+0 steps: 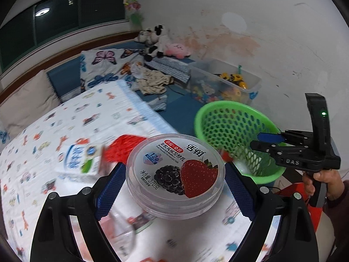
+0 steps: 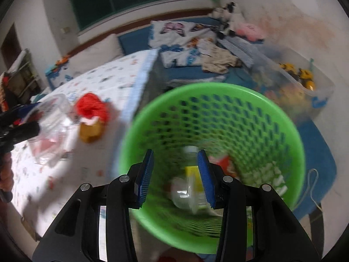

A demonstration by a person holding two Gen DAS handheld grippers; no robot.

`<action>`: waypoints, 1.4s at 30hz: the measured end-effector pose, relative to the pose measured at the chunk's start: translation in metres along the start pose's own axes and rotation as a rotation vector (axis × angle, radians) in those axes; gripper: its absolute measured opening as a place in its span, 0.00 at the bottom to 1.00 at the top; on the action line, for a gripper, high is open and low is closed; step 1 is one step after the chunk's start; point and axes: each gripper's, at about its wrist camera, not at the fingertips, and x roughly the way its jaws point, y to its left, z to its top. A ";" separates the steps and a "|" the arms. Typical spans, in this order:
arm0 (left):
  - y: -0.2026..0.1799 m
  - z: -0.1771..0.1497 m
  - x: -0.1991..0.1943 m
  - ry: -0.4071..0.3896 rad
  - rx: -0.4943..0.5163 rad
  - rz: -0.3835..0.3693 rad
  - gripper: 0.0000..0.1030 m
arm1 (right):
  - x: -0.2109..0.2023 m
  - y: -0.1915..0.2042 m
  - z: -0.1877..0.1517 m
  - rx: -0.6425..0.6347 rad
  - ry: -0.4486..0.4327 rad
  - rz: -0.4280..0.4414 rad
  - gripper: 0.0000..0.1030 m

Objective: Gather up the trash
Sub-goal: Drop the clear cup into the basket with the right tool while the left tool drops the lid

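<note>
My left gripper [image 1: 175,188] is clamped on the clear round yogurt tub [image 1: 175,175], a blue pad [image 1: 109,193] pressed to each side of it, and the tub is held up above the patterned bed sheet [image 1: 43,144] with its strawberry-and-blackberry lid facing me. Left of the tub and farther back, a milk carton [image 1: 84,160] lies on the sheet, blurred, with a red net bag [image 1: 122,147] touching its right end. To the right, past the sheet's right edge, the green mesh basket [image 1: 231,131] stands on the blue floor mat [image 1: 181,113]. Farther right, my right gripper [image 1: 265,140] reaches in over the basket's rim. In its own view the right gripper [image 2: 175,175] hangs over the basket's [image 2: 218,96] mouth with its jaws apart and nothing between them. Beneath it, at the bottom of the basket, I see a clear plastic bottle [image 2: 185,193] with a yellow label, a red wrapper [image 2: 222,160] and some white scraps [image 2: 266,175], all blurred. Beyond the basket, toward the wall, sits a clear storage bin [image 2: 305,87] full of toys.
</note>
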 end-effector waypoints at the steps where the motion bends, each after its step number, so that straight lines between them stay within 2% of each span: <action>1: -0.005 0.003 0.004 0.004 0.004 -0.005 0.85 | 0.002 -0.007 -0.002 0.006 0.006 -0.010 0.41; 5: -0.022 0.011 0.018 0.018 0.025 -0.022 0.85 | 0.007 -0.028 -0.009 0.035 0.018 -0.035 0.41; 12: -0.049 0.020 0.043 0.048 0.055 -0.052 0.85 | -0.004 -0.044 -0.016 0.059 -0.002 -0.046 0.42; 30: -0.101 0.024 0.092 0.124 0.114 -0.080 0.85 | -0.033 -0.062 -0.027 0.090 -0.065 -0.075 0.65; 36: -0.118 0.020 0.107 0.149 0.143 -0.083 0.85 | -0.038 -0.070 -0.036 0.112 -0.062 -0.088 0.66; 42: -0.123 0.020 0.114 0.161 0.128 -0.101 0.86 | -0.042 -0.074 -0.041 0.129 -0.066 -0.091 0.66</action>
